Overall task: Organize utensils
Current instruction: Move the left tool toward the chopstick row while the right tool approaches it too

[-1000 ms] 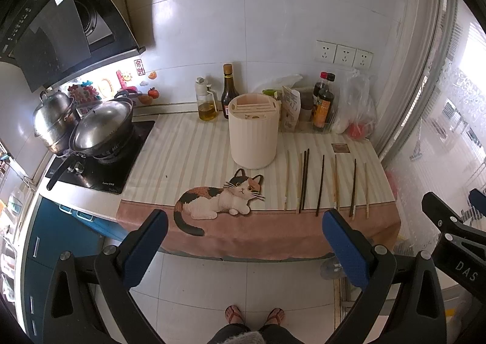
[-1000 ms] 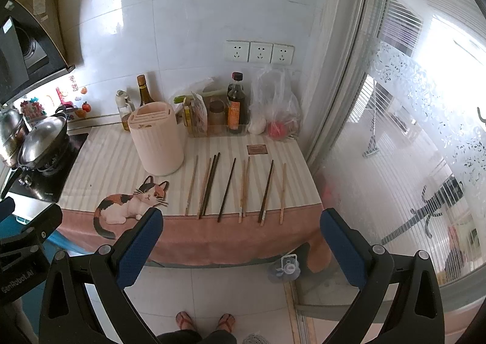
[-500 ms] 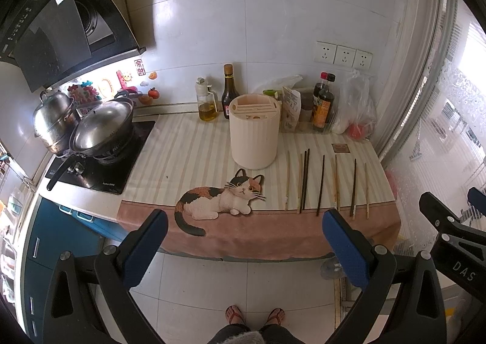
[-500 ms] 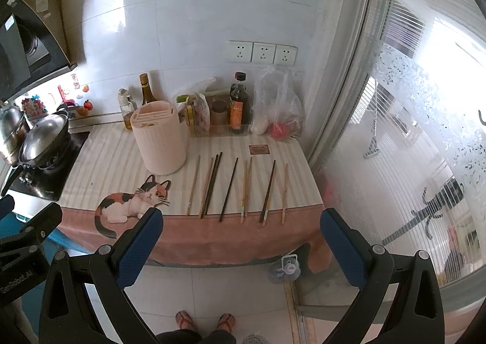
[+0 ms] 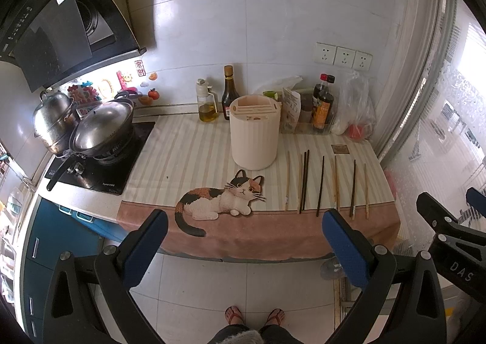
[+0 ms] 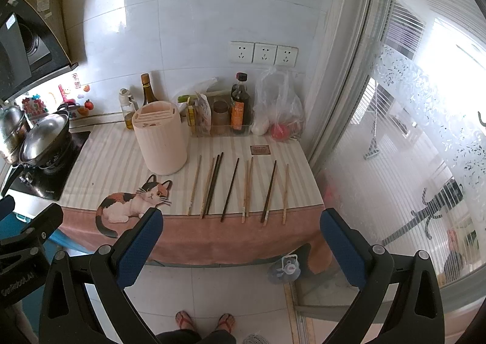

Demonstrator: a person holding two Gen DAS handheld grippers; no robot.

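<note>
Several chopsticks, dark and light wood, lie side by side on the striped cloth right of a cream utensil holder with slots in its top. My left gripper is open and empty, held back from the counter's front edge above the floor. My right gripper is open and empty, also short of the counter. The right gripper's body shows at the right in the left wrist view.
A cat-shaped mat lies at the cloth's front. Bottles, jars and a plastic bag line the back wall. A stove with wok and pot stands left. A glass door is right. My feet stand on the tiled floor below.
Both views have edged slightly nearer the counter and a little upward. The chopsticks and holder have not moved. Both grippers stay open.
</note>
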